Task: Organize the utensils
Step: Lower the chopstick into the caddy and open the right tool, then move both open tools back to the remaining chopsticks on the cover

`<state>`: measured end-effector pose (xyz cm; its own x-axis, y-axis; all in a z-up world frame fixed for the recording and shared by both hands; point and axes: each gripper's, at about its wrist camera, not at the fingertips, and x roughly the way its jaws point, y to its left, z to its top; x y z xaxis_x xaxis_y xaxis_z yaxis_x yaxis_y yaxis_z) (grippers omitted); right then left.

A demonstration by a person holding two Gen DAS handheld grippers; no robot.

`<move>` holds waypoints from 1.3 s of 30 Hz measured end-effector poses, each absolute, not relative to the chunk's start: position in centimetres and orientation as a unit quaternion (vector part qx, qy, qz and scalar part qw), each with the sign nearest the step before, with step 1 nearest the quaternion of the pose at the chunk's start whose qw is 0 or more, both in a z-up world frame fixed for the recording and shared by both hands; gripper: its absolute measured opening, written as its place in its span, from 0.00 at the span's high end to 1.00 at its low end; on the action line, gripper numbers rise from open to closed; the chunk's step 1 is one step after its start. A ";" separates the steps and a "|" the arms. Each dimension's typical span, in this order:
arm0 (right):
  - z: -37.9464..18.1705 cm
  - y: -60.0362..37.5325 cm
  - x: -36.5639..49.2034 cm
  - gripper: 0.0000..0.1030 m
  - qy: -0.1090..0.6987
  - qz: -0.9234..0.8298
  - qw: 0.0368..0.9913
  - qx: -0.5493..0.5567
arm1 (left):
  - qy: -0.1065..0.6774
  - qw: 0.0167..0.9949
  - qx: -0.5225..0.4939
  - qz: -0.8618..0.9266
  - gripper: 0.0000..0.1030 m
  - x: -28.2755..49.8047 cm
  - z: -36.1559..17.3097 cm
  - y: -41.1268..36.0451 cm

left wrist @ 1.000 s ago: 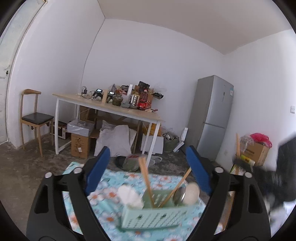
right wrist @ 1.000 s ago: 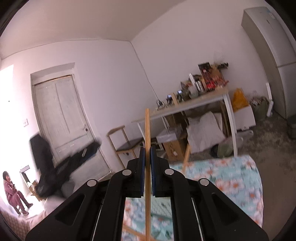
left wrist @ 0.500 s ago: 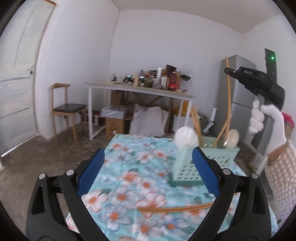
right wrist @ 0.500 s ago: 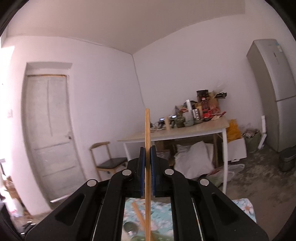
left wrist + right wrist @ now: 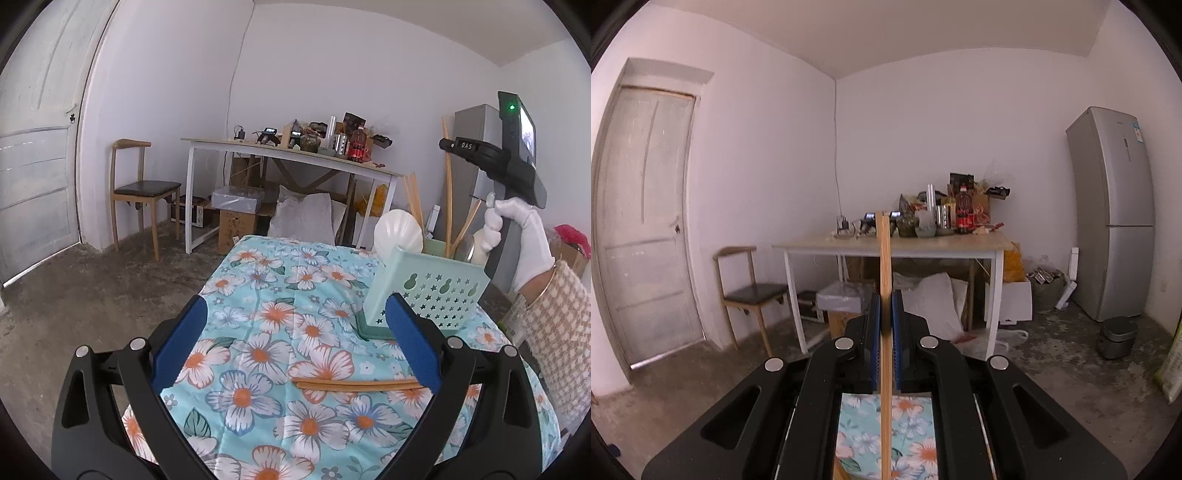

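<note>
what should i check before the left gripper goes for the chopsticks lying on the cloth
1. Left gripper open wide enough: ok, its jaws have just been opening and nothing is between them.
2. Chopsticks in view and free: ok, they lie flat on the floral tablecloth, crosswise between the fingers, apart from the green utensil basket.
3. Right gripper secure: ok, shut on an upright chopstick.
4. Right hand out of the way: ok, it is up beside the basket, away from the flat pair.
5. Room left in the basket: cannot tell, its inside is hidden.
</note>
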<state>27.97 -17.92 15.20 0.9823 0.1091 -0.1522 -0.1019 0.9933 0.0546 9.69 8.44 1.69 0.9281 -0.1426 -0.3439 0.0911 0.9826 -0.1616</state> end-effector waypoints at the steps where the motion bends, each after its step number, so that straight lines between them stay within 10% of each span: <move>1: 15.0 -17.9 28.0 0.94 0.080 0.052 0.995 0.022 | 0.181 0.979 -0.070 -0.059 0.09 9.6 1.6 8.4; 39: 14.4 -21.0 12.1 0.60 0.147 0.121 0.982 -0.010 | 0.208 0.973 -0.100 -0.021 0.09 7.9 3.1 9.9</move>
